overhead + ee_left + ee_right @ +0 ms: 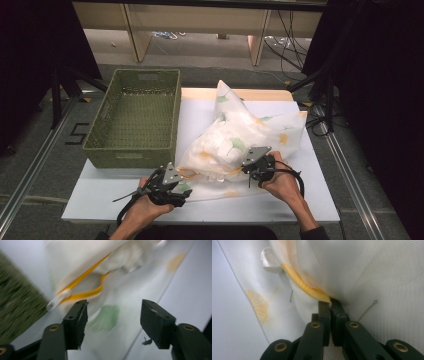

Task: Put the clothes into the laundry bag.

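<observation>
Bag point(240, 142) lies mid-frame, right of basket point(135, 117). My right gripper point(330, 305) pinches its yellow rim point(305, 288); left gripper point(113, 315) spread. I should take the zipper pull point(56, 302) squarely, then draw slowly.

Left gripper point(176, 186) jaws spread wide; right gripper point(253, 165) jaws clamped.

1. The green basket point(15, 307) is smeared by blur and cut off at the left gripper view's left edge.
2. The mesh bag point(367, 272) runs past the right gripper view's top and right edges.
3. The bag's white contents point(220, 142) are too veiled to identify.
</observation>
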Available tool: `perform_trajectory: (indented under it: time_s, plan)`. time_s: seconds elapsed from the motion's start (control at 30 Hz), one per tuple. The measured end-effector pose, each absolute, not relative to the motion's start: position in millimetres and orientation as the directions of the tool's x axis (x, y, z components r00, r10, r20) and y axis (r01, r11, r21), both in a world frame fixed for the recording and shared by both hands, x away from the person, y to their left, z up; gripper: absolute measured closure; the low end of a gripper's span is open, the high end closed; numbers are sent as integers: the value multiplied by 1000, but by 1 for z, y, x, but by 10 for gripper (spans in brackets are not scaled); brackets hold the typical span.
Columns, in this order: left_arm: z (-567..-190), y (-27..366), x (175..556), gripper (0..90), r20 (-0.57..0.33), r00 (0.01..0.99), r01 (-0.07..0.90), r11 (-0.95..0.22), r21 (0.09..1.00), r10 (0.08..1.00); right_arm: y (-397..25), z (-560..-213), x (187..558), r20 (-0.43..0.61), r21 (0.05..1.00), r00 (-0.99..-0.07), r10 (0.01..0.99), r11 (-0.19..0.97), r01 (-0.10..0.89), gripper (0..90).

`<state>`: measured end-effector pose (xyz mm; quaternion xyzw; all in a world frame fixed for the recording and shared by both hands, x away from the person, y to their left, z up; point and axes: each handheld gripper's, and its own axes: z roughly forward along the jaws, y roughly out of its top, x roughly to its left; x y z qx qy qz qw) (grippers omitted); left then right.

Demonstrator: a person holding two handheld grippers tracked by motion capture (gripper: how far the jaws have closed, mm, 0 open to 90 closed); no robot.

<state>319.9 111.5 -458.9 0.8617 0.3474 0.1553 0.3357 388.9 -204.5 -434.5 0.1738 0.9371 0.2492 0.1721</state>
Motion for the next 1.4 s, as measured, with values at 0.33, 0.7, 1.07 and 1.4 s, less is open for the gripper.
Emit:
perform_trajectory:
  time_s: [0.33, 0.7, 1.07, 1.4]
  plan:
    - [-478, 123, 331, 306, -190, 604, 663, -356, 659, 774, -204, -434, 387, -214, 530, -884, 416, 810, 253, 891]
    - [-474, 97, 331, 874, -316, 699, 625, -333, 706, 641, -196, -432, 378, -102, 544, -932, 347, 804, 240, 893]
    - [-457, 109, 304, 878, -307, 723, 584, -311, 750, 619, -194, -418, 369, -94, 563, -936, 339, 794, 230, 892]
    - [-471, 113, 307, 882, -243, 749, 565, -403, 719, 616, -182, -450, 394, -239, 500, -872, 426, 824, 266, 897]
